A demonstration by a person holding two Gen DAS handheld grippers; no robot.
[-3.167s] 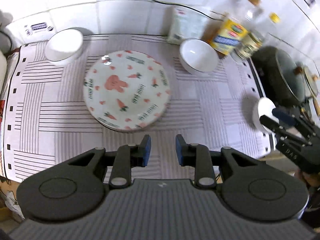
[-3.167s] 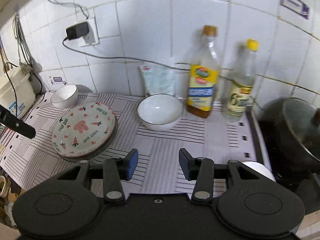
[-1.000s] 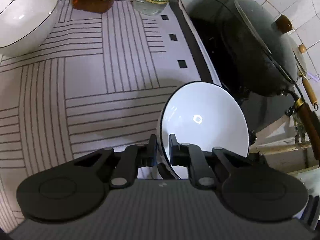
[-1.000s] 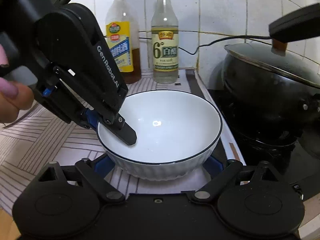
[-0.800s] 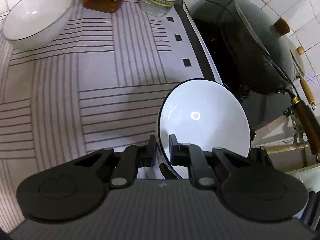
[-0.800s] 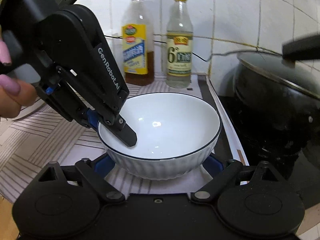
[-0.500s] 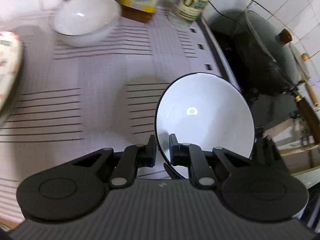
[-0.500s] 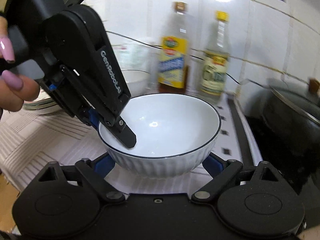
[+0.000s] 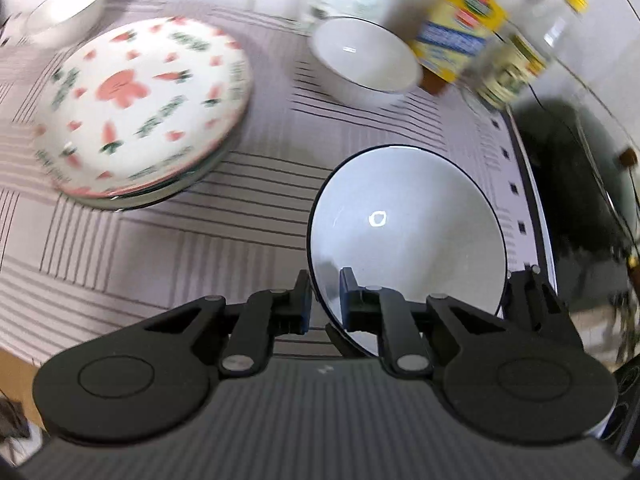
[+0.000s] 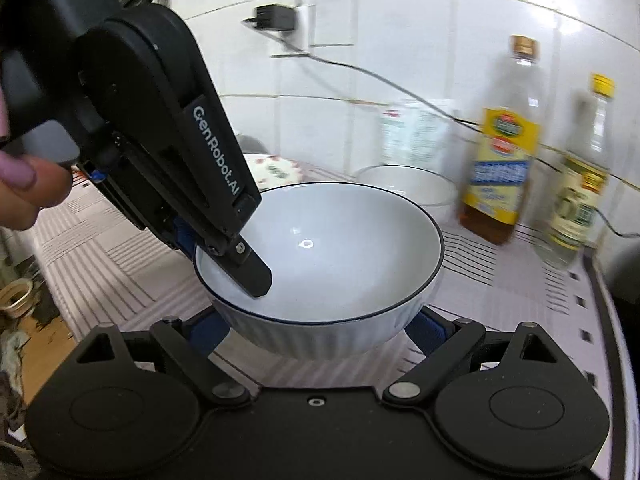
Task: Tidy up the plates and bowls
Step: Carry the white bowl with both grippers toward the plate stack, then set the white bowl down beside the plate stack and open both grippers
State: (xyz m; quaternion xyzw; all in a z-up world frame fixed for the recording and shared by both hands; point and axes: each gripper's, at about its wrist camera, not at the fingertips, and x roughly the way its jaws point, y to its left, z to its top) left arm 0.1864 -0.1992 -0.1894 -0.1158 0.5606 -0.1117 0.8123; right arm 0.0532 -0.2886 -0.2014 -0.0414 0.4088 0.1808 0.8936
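I've got the white bowl [image 9: 404, 236] pinched at its near rim by my left claw [image 9: 323, 295], one finger inside, one outside, narrow on the wall. My right claw [image 10: 316, 330] cradles the same bowl from below, spread wide, blue pads against the ribbed sides, so the bowl sits held between both, above the striped table [image 9: 168, 256].

Judgement: I'm carrying it to nest in the second white bowl [image 9: 366, 60], ahead of the left claw and slightly right. To do it well: keep the rim level, move both claws together, lower centred over that bowl, free the wide claw first.

Left view shows the carrot plate stack [image 9: 140, 104] ahead-left, a small bowl [image 9: 66, 10] far ahead-left, and the dark wok [image 9: 572, 184] to the right. Right view misses most of that, but shows the left claw's inner finger [image 10: 250, 270] inside the bowl, and the oil bottle [image 10: 504, 160] upright ahead-right. Heavy blur in the left view.
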